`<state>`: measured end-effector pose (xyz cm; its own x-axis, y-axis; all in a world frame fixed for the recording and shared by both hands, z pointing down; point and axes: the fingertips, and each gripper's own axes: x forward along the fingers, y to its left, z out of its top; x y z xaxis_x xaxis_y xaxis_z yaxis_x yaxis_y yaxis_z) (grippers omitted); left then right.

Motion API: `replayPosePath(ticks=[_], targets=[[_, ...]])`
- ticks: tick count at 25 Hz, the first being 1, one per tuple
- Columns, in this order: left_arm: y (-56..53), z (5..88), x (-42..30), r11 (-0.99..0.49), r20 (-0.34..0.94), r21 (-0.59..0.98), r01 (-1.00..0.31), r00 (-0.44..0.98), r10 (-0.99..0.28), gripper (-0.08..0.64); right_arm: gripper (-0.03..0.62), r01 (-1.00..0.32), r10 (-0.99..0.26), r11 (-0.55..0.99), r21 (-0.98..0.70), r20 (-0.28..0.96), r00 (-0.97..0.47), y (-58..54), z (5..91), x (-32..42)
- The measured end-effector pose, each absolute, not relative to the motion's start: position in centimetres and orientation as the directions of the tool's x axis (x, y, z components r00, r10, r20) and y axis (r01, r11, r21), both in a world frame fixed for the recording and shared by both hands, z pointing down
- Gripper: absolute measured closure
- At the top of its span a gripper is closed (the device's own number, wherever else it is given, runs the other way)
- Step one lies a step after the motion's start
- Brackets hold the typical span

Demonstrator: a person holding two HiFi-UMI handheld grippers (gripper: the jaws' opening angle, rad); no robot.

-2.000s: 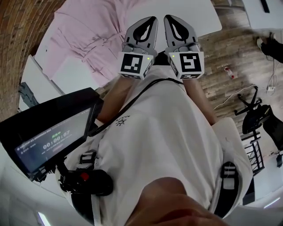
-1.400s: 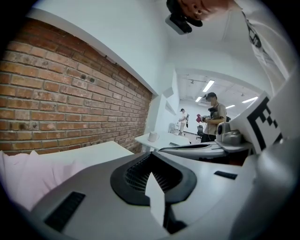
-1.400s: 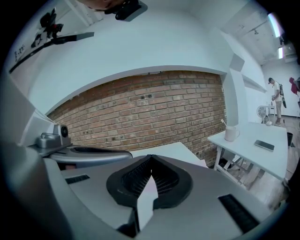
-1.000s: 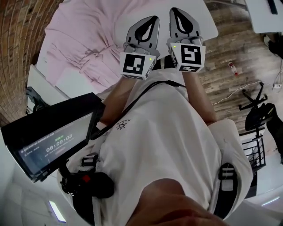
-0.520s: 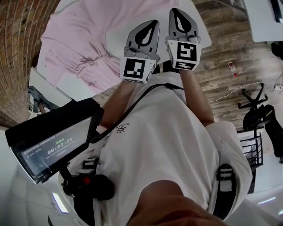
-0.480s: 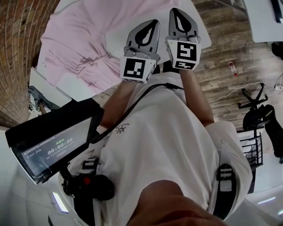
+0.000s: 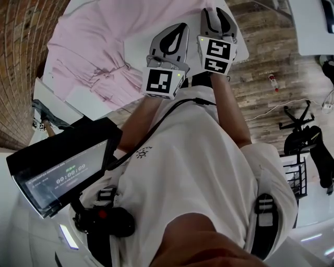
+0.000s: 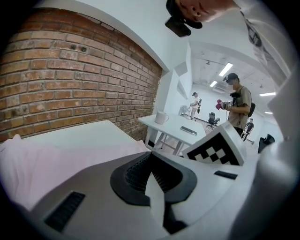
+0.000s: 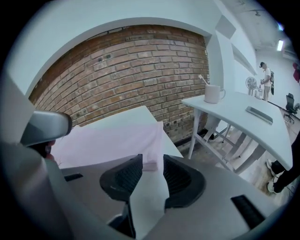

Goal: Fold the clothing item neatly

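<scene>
A pink garment (image 7: 99, 47) lies spread and creased on the white table (image 7: 88, 99), at the top left of the head view. Both grippers hover above the table's near edge, side by side, close to my torso. My left gripper (image 7: 180, 27) is shut with nothing in it, its pads (image 8: 140, 171) pressed together. The right gripper (image 7: 219, 10) is opening, and nothing sits between its pads (image 9: 125, 173). In the right gripper view the pink garment (image 9: 112, 138) shows past the gap, apart from the jaws. The left gripper view shows the garment (image 8: 56, 164) to its left.
A brick wall (image 9: 131, 70) runs behind the table. A second white table (image 9: 234, 112) with a mug (image 9: 213, 93) stands to the right. A black screen device (image 7: 62, 161) hangs at my left hip. Another person (image 8: 239, 103) stands far off. Wooden floor (image 7: 266, 57) lies to the right.
The right gripper's jaws have parted from shut, and it has moved a little up the picture. The left gripper stays shut and has barely moved.
</scene>
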<state>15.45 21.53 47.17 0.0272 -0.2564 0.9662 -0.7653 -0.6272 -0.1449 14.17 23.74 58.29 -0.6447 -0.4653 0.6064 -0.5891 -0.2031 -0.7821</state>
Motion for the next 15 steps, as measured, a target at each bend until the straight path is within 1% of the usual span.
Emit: replayPosePath(ticks=[7,9,12,15], targets=[[21.6,47.1,15.3,-0.610,0.965,-0.151,-0.778,0.018,-0.261,0.558,0.472,-0.632,-0.386,-0.193,-0.751,0.650,-0.654,24.2,60.2,14.0],[21.6,47.1,15.1,-0.608,0.965,-0.155,-0.779,0.013,-0.263,0.558,0.506,-0.647,-0.378,-0.173,-0.743,0.656,-0.653,24.3,60.5,14.0],[21.3,47.0,14.8,-0.605,0.962,-0.167,-0.779,0.006,-0.273,0.558,0.549,-0.647,-0.389,-0.145,-0.749,0.644,-0.659,24.1,60.7,13.7],[21.0,46.7,14.7,-0.599,0.957,-0.180,-0.780,0.000,-0.289,0.558,0.549,-0.644,-0.440,-0.130,-0.754,0.626,-0.644,23.0,60.1,14.2]])
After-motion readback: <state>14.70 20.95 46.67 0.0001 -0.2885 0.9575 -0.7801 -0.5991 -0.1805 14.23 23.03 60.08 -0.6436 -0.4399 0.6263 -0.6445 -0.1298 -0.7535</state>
